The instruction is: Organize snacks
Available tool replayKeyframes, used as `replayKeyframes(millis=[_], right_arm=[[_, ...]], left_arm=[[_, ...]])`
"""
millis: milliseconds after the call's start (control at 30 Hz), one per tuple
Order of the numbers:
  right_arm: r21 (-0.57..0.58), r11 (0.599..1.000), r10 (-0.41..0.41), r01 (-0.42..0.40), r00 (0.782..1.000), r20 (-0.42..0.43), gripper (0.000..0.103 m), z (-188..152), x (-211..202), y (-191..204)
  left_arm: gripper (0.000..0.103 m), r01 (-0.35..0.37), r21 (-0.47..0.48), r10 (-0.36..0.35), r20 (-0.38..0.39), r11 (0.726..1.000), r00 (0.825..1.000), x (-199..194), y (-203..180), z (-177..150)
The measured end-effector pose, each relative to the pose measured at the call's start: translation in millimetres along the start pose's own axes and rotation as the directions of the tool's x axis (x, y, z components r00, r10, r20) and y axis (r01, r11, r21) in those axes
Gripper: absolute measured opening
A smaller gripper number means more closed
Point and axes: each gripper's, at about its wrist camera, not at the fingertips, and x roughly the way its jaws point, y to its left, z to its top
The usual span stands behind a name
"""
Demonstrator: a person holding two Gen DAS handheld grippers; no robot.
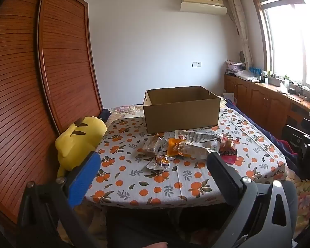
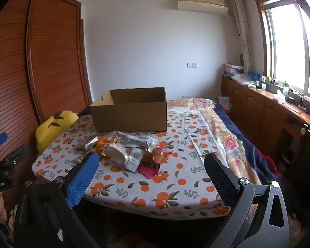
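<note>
A pile of snack packets [image 1: 184, 146] lies on the orange-print tablecloth [image 1: 134, 181], just in front of an open, empty cardboard box [image 1: 180, 109]. The pile holds a silver pack [image 1: 198, 137], an orange pack [image 1: 174, 147], a brown bar [image 1: 152, 145] and a pink packet [image 1: 229, 155]. My left gripper [image 1: 153, 161] is open and empty, short of the pile. In the right wrist view the pile [image 2: 126, 150] and box [image 2: 130, 109] show too. My right gripper [image 2: 152, 161] is open and empty, near the pink packet [image 2: 148, 168].
A yellow plush toy [image 1: 78, 142] leans at the table's left edge by a wooden wardrobe [image 1: 31, 82]. A floral blanket [image 2: 227, 136] lies on the right. Wooden cabinets [image 2: 268, 113] with clutter run under the window. The left gripper shows at the far left of the right wrist view [image 2: 2, 165].
</note>
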Motion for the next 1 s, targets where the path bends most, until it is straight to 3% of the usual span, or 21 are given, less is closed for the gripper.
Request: replayKeyframes(millis=[1000], right_arm=[[-0.003, 1.0, -0.005, 0.005, 1.0, 0.007, 0.103, -0.3, -1.9, 2.1]], left_arm=[[0.103, -0.002, -0.001, 0.002, 0.008, 1.0, 1.0, -1.7, 4.2, 8.6]])
